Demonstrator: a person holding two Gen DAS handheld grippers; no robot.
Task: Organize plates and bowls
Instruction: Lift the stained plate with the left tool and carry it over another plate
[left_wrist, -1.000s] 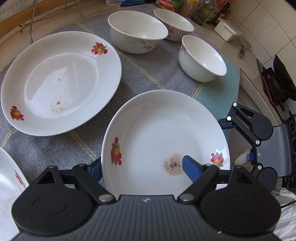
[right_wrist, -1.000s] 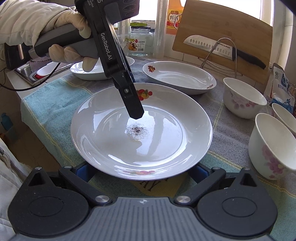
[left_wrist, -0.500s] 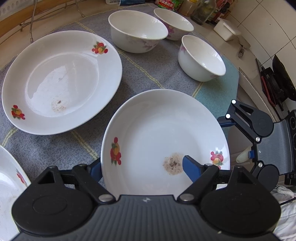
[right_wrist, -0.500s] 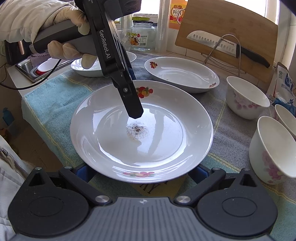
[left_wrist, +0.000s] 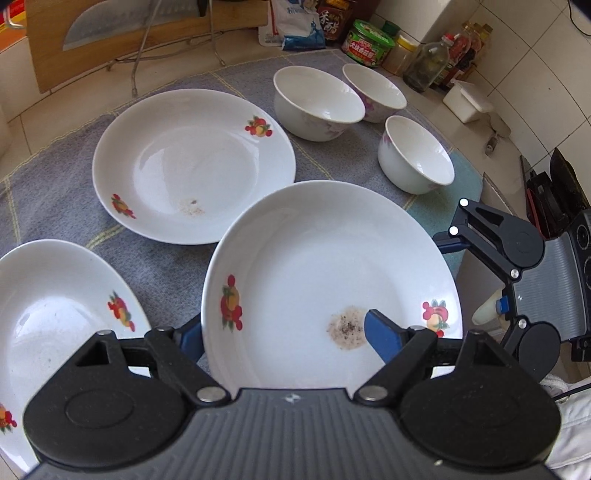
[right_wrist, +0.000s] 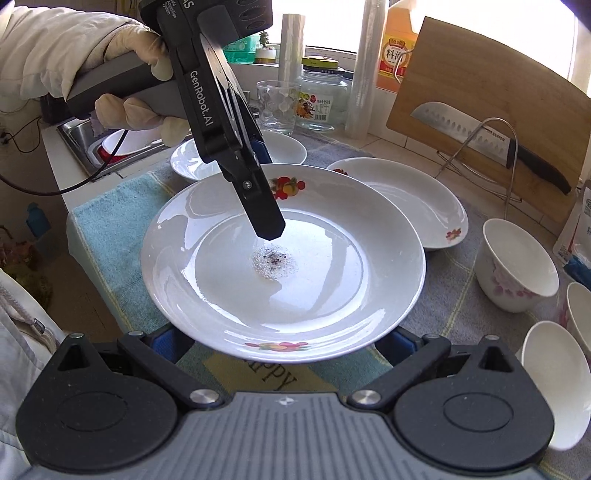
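now, held plate (left_wrist: 332, 280): white, fruit-printed, speckled residue at its centre; raised off the towel (left_wrist: 166, 266), tilted slightly
left gripper (left_wrist: 284, 336): jaws partly open, clamped across the near rim, one blue finger under it, the other inside the well
right gripper (right_wrist: 284, 341): blue fingers sit below the opposite rim, either side of it; whether they press on it i cannot tell
key relation: the second plate (left_wrist: 192, 162) lies beyond and left of the left jaws, the third plate (left_wrist: 48, 314) just beside them on the left
bowls (left_wrist: 317, 101): three, well apart at the far right
next, judged: carry it onto a neighbouring plate to stack
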